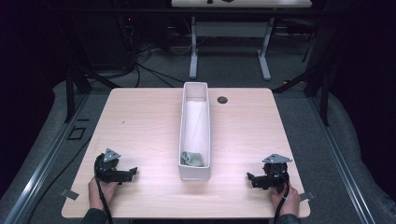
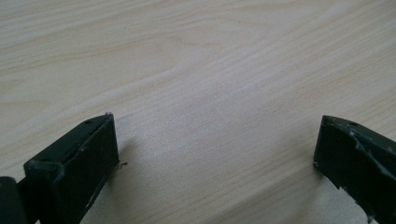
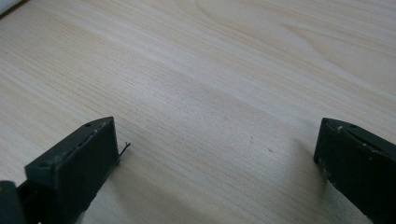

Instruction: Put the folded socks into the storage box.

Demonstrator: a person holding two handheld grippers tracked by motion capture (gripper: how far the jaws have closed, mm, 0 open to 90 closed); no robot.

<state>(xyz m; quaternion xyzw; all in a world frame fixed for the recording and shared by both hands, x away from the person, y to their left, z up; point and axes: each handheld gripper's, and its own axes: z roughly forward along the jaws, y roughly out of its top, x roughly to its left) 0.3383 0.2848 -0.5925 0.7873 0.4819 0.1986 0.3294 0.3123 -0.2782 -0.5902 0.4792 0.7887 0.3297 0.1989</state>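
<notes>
Down the middle of the bench [image 1: 140, 121] runs a long white bin [image 1: 195, 135], with a crumpled green cloth [image 1: 192, 158] lying at its near end and a white lining or paper stretching toward the far end; the left tongs [image 1: 132, 172] and right tongs [image 1: 251, 178] rest low at the near corners, well apart from the bin, both spread wide and holding nothing, as each gripper view confirms with bare wood between the jaws; to take the cloth well, I judge one pair should come in over the near wall, drop straight down, and pinch a raised fold rather than the lining; the bench is pale wood grain with a dark grommet [image 1: 222, 100] near the far edge; beyond lie grey carpet, trailing cables, dark framing and another white table [image 1: 240, 3].
</notes>
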